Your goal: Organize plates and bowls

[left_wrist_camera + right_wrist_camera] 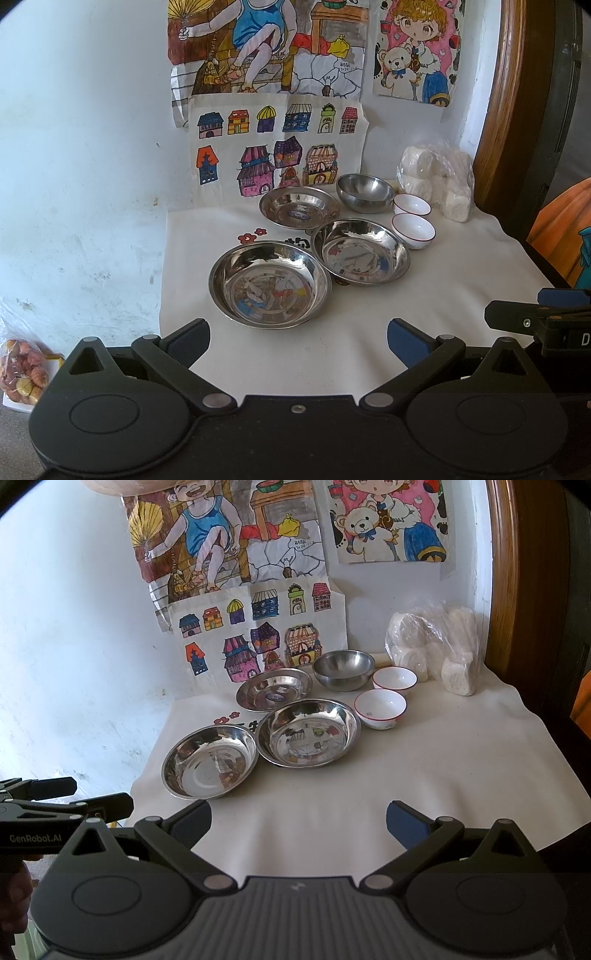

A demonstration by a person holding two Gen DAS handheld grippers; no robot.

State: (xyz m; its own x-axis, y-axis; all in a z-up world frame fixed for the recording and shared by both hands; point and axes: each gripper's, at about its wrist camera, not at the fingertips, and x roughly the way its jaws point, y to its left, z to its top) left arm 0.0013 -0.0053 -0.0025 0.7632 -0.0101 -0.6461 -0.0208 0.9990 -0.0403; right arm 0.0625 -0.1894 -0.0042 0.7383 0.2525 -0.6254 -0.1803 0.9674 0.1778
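Plates (269, 284), three steel, all empty, sit ahead of both grippers; steel bowl (365, 192) and two white bowls (413, 230) farther right. Left gripper (298, 341) and right gripper (298, 823) spread, holding nothing. White cloth (443, 295), drawings (277, 147) on wall.

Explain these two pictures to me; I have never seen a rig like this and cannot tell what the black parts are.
The black parts are hand-held grippers, one in each of a person's hands, each carrying a camera that looks along its two fingers. One picture comes from the left gripper, the other from the right gripper. Both are open and hold nothing. Ahead, on a white cloth, lie three shallow steel plates, a deep steel bowl and two small white bowls. A plastic bag of white rolls stands behind, under children's drawings on the wall.
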